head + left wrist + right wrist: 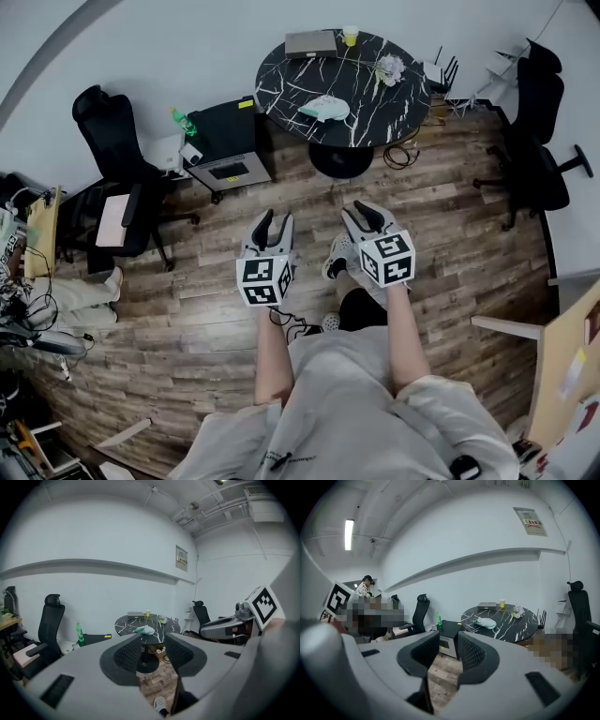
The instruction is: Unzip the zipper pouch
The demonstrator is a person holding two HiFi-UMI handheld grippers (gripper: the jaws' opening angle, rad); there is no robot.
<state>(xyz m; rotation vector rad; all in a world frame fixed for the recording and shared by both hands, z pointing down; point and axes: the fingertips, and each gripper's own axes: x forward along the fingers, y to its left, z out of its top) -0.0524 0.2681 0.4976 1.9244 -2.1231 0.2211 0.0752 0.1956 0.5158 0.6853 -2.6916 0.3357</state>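
Note:
The pale green zipper pouch (325,108) lies flat on the round black marble table (281,75), well ahead of both grippers. Both gripper views show it too, small and far: the pouch (143,630) past the left jaws, the pouch (486,623) to the right of the right jaws. My left gripper (272,220) and right gripper (364,214) are held side by side above the wooden floor, pointing toward the table. The left gripper (153,651) is open with nothing between its pads. The right gripper (449,651) is open too, and empty.
On the table stand a grey box (310,42), a yellow cup (350,36) and a small flower bunch (389,67). A black cabinet (225,141) with a green bottle (183,120) sits left of it. Black office chairs (117,159) (539,122) flank the room.

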